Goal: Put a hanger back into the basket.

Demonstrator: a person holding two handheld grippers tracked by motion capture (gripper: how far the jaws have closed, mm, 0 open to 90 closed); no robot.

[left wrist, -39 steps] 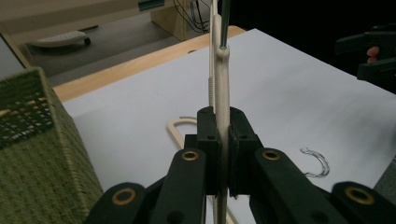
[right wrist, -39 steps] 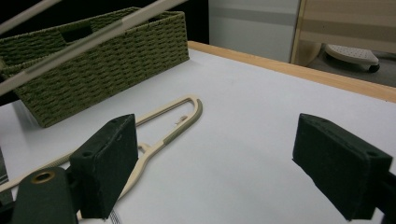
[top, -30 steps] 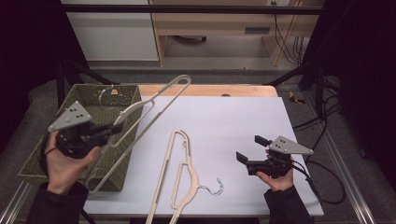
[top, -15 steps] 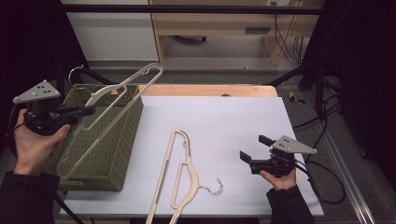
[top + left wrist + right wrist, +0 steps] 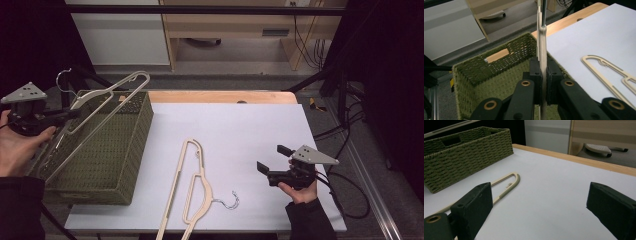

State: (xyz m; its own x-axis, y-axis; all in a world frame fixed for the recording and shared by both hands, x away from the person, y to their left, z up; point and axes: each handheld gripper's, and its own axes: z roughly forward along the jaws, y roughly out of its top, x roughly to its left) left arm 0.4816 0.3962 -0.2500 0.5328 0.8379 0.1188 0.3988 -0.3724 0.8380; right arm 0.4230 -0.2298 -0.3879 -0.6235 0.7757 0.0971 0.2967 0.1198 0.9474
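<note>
We have the left gripper (image 5: 70,114) clamped on a hanger (image 5: 95,117), jaws tight on its flat beige bar, as the left gripper view shows with the bar (image 5: 542,62) pinched edge-on between the pads. The hanger hangs in the air over the green basket (image 5: 135,145) at the table's left end, and our hand sits outside the basket's left wall.

The risks, as we see them. We grip one thin bar far from the hanger's middle, so the long frame could swing or twist in the pads if we move sharply. The low end slopes down towards the basket's near left corner, and it could catch on the woven rim or wall and lever the hanger out of the grip. The hook (image 5: 62,80) pokes up past the far left corner and may snag there.

The hanger's long axis runs on a slant, from low and near at the left up to the rounded end (image 5: 140,76), high over the basket's far wall. The hook end points away from us and to the left.

Our right gripper (image 5: 270,165) rests low over the white table (image 5: 260,125), jaws wide apart and holding nothing. A second hanger (image 5: 192,185) lies flat on the table between basket and right gripper, its hook (image 5: 229,201) at the near end.
</note>
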